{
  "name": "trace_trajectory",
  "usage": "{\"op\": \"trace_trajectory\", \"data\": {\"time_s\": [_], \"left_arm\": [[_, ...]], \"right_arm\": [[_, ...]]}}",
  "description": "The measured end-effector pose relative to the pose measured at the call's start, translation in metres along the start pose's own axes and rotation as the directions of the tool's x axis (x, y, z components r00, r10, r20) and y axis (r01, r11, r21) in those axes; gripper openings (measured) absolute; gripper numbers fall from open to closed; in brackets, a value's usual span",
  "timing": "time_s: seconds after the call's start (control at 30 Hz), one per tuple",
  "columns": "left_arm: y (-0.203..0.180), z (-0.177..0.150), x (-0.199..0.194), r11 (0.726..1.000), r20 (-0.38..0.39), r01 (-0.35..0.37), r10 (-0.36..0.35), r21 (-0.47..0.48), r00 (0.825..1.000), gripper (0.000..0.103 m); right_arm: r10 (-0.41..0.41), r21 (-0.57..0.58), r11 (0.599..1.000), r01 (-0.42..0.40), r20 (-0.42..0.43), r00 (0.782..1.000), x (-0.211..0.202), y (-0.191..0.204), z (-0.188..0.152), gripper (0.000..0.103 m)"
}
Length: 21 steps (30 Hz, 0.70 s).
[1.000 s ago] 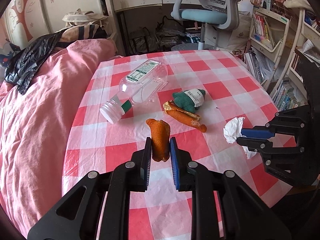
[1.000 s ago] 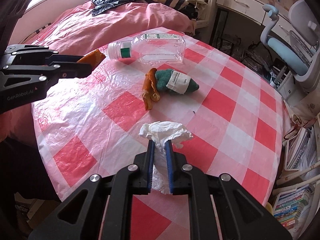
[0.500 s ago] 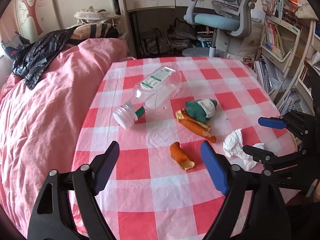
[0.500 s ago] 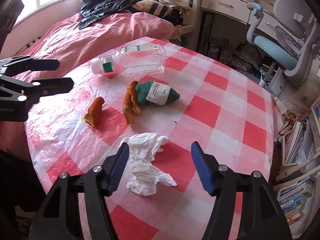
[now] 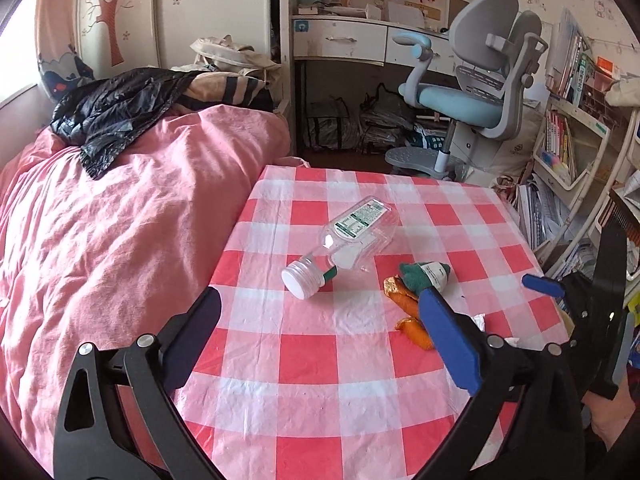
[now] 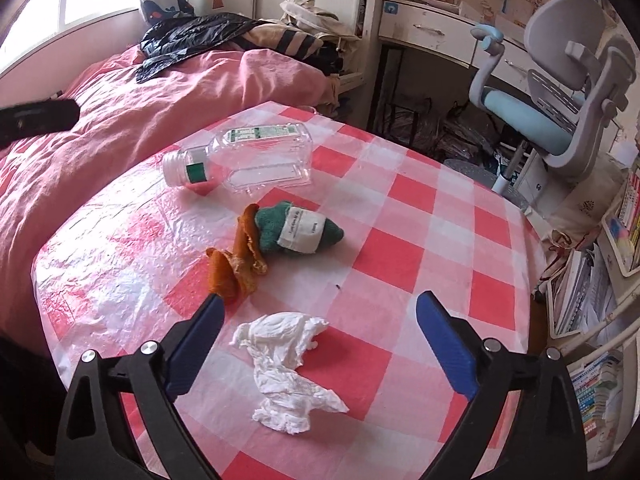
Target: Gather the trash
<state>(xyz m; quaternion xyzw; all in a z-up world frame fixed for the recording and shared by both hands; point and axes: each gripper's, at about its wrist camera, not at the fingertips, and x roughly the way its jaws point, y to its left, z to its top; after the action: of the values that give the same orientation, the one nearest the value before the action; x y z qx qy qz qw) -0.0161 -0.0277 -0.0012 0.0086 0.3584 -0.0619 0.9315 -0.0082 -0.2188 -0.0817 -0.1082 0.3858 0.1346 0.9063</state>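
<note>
On the red-and-white checked table [image 5: 320,364] lie a clear plastic bottle [image 5: 352,236] [image 6: 248,156], two orange peels [image 6: 250,240] [image 6: 222,276] and a green cloth roll with a white label [image 6: 300,232]. A crumpled white tissue [image 6: 288,360] lies nearer. My left gripper [image 5: 320,300] hovers above the table's near part. Its jaws are opening wide and nothing is between them. My right gripper [image 6: 320,302] is also opening. The tissue lies loose on the cloth below its spread fingers, untouched. In the left wrist view, the right finger hides part of the peels [image 5: 416,330].
A bed with a pink duvet [image 5: 120,240] and a black jacket [image 5: 120,120] borders the table's left side. Behind the table stand a desk [image 5: 340,40] and a grey-blue swivel chair [image 5: 472,100]. Bookshelves [image 5: 568,148] crowd the right.
Both grippers went from shut to wide open. The left one let go of an orange peel, which now lies by the other peel, then rose and drew back. The right one let go of the tissue.
</note>
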Motion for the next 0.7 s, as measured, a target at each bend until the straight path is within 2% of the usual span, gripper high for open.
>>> {"op": "trace_trajectory", "data": {"time_s": [0.17,0.37,0.7], "left_arm": [[0.007,0.004,-0.007,1.000,0.043,-0.008,0.008,-0.012,0.999,0.096],[0.005,0.005,-0.010,1.000,0.059,0.015,-0.014,-0.010,0.998,0.096],[-0.003,0.003,-0.006,1.000,0.039,0.019,-0.019,0.021,0.999,0.096]], "right_arm": [[0.004,-0.074,0.997,-0.005,-0.010,1.000,0.006,0.018,0.001,0.094],[0.002,-0.082,0.997,-0.003,-0.002,1.000,0.004,0.021,0.001,0.095],[-0.007,-0.091,0.996,0.007,0.003,1.000,0.002,0.021,0.001,0.095]]}}
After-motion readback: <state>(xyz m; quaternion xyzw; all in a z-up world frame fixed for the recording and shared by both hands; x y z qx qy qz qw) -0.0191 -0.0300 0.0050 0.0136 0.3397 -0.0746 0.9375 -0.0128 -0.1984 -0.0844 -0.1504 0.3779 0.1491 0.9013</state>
